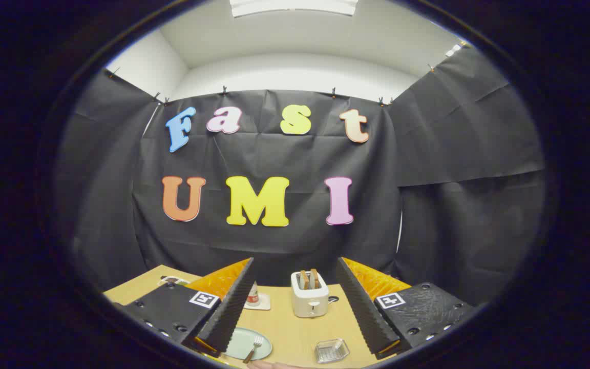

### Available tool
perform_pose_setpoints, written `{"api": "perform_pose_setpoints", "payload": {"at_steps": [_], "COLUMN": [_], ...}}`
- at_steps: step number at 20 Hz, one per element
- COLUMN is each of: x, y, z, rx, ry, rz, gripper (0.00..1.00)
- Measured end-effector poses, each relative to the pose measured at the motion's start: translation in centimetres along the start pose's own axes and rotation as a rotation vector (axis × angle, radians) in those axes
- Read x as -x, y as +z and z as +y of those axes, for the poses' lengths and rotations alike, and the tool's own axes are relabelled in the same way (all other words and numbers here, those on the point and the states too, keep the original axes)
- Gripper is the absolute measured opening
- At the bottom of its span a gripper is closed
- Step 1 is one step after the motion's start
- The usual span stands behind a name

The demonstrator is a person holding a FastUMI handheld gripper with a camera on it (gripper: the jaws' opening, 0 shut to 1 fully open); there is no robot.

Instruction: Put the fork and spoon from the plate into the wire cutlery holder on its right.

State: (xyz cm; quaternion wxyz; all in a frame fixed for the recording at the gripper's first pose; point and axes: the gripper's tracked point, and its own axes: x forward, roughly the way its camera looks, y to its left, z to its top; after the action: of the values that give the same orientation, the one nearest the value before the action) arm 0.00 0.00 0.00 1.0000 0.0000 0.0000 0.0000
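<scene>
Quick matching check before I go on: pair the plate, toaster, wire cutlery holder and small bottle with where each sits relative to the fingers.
Things:
1. plate
2. toaster
3. wire cutlery holder
4. small bottle

Places:
A. far side of the table, midway between the fingers, slices sticking up
B. close in, by the right finger
C. on a square coaster just beside the left finger, far side
D. close in, by the left finger, with the fork on it

Pairs: 1-D, 2-A, 3-B, 4-C. The gripper is open, holding nothing.
</scene>
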Motion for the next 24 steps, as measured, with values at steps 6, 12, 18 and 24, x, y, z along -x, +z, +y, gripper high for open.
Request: {"api": "perform_pose_setpoints", "payload": {"at_steps": [6,12,18,24], "x": [-0.3,-0.6,-1.5,-3.0], "y": [0.5,-1.3,-4.0,-12.0], "z": [-1.6,-1.9,-1.2,2.0], "rx": [0.018,0.03,0.041,0.076], "ry": [0.026,0.076,0.109,0.132], "rz": [-0.005,0.036,0.085,0.24], "gripper": [0.95,0.95,0.95,0.95]}}
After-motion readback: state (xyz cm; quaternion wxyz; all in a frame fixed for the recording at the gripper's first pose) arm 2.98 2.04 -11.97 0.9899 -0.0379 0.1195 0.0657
